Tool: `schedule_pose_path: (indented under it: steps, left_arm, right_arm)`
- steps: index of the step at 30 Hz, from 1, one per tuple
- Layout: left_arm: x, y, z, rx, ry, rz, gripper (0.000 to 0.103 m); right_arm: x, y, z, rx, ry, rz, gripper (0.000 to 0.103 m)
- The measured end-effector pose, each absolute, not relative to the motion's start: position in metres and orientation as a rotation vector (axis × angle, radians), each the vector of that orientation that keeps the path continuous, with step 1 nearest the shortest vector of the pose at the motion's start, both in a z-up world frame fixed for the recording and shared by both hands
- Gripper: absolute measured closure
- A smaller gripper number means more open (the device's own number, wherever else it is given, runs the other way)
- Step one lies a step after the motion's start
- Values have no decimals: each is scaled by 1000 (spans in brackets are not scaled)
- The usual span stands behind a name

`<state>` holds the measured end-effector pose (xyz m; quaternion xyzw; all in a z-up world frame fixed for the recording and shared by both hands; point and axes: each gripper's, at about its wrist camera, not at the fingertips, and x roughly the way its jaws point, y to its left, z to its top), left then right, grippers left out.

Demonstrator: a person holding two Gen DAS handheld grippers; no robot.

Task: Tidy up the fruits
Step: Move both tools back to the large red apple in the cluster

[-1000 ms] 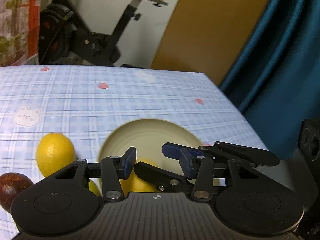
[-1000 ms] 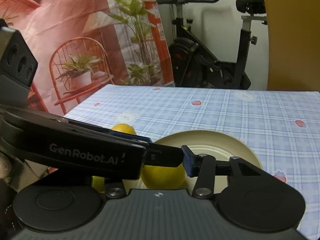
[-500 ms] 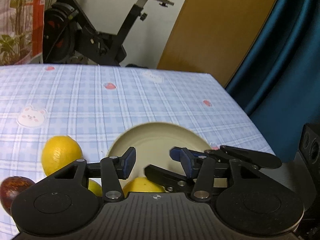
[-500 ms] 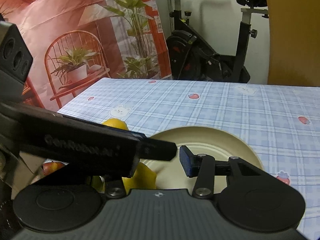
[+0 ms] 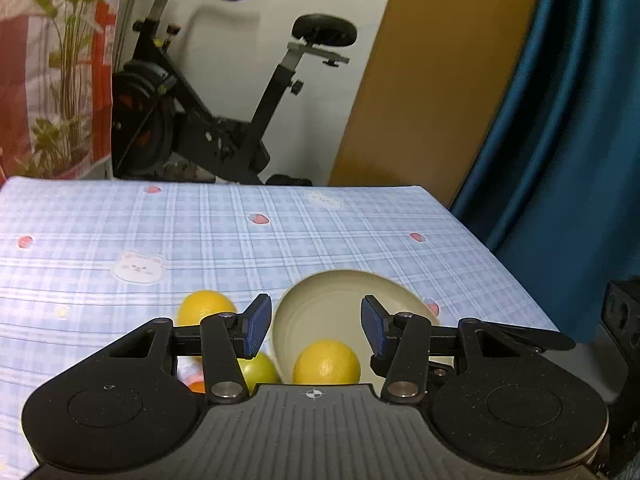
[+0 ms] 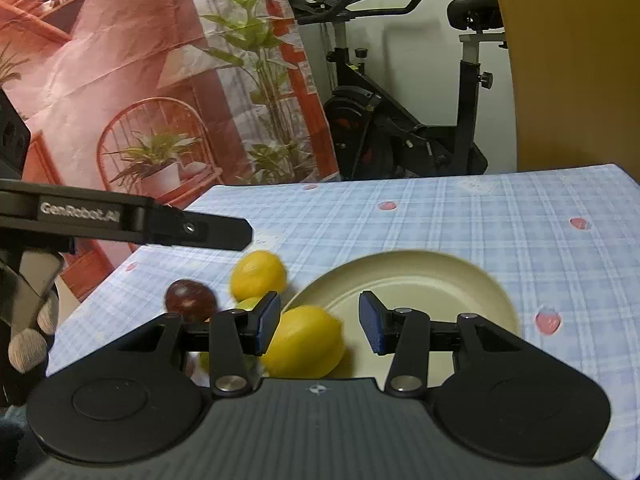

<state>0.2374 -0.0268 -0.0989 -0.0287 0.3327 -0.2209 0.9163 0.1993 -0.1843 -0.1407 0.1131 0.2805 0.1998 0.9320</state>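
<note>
Left hand-held gripper (image 5: 313,330) tips down over the plate's (image 5: 320,300) near edge, jaws spread, nothing between them — a lemon (image 5: 326,362) sits on the plate just below. Its jaws have just been opening. Right hand-held gripper (image 6: 319,322) angles down too, jaws apart and empty, lemon (image 6: 304,340) under its left pad. On the counter (image 6: 460,220) left of the plate: another lemon (image 6: 258,274), a dark red fruit (image 6: 190,298), a green one (image 5: 258,370) partly hidden. A gloved hand (image 6: 28,332) shows at far left. The counter's far half and right side lie open to their edges.
</note>
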Motion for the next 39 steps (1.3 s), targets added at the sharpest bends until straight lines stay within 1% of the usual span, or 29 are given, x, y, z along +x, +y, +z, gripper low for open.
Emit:
schedule_pose_path:
  steps: [7,12,16,19,26,33,36,39]
  left_arm:
    - [186,2,-99,-32,635,-385,51]
    - [155,22,-106,-71,626,-320,51]
    - [136,28,-111,-64,604,-302,51]
    - [127,32,-116,-67,596,-298,51]
    - [131,39,-122,-122,611,-267,51]
    - [152,60,-113,-185,627,-261,51]
    - [166,72,-109,-204,633,-239,51]
    - [178,82,-108,-238,640,-227,51]
  right_arm:
    - [166,-160,-142,211,568,456,56]
    - [147,-140,-147,168,572,520,56]
    - [140,-128,-154,135,587,554,60]
    - [136,-123,-157,117,591,569,60]
    - [135,-124,-162,114,597,557,60]
    - [147,-114,-153,68,598,596,60]
    - [159,-101,-145,33,600,644,58]
    - [173,-80,-141,-20,609,692,53]
